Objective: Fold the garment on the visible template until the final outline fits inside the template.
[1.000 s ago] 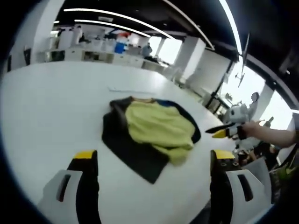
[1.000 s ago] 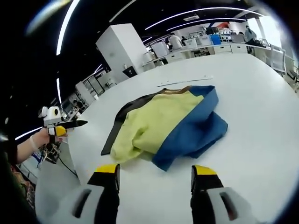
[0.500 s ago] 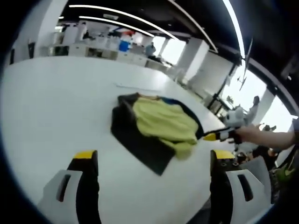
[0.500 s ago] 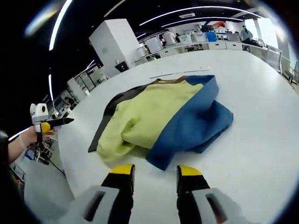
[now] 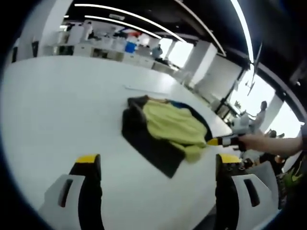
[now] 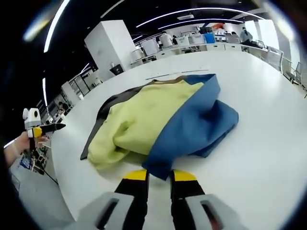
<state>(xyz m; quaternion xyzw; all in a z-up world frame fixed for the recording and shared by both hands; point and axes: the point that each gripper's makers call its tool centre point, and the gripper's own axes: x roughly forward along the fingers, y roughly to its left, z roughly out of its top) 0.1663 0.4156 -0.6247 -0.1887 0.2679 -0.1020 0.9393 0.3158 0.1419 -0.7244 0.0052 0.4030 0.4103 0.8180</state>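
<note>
White round surface point(image 6: 268, 158) in an open office: crumpled yellow, blue and black garment point(image 6: 158, 120) lies mid-surface. My right gripper point(image 6: 159, 175), fingers narrowed but ungrasping, sits at its blue hem. My left gripper point(image 5: 156, 159) is spread, well apart.

Looks like a large open-plan lab or office hall. Black ceiling crossed by long curved light strips point(image 5: 120, 21). Broad white worktop point(image 5: 57, 105), thick white square pillars point(image 6: 108, 45), tall windows point(image 5: 249, 93) along one side. At the far wall, white benches point(image 6: 211, 47) crowded with equipment, a few people standing there.
</note>
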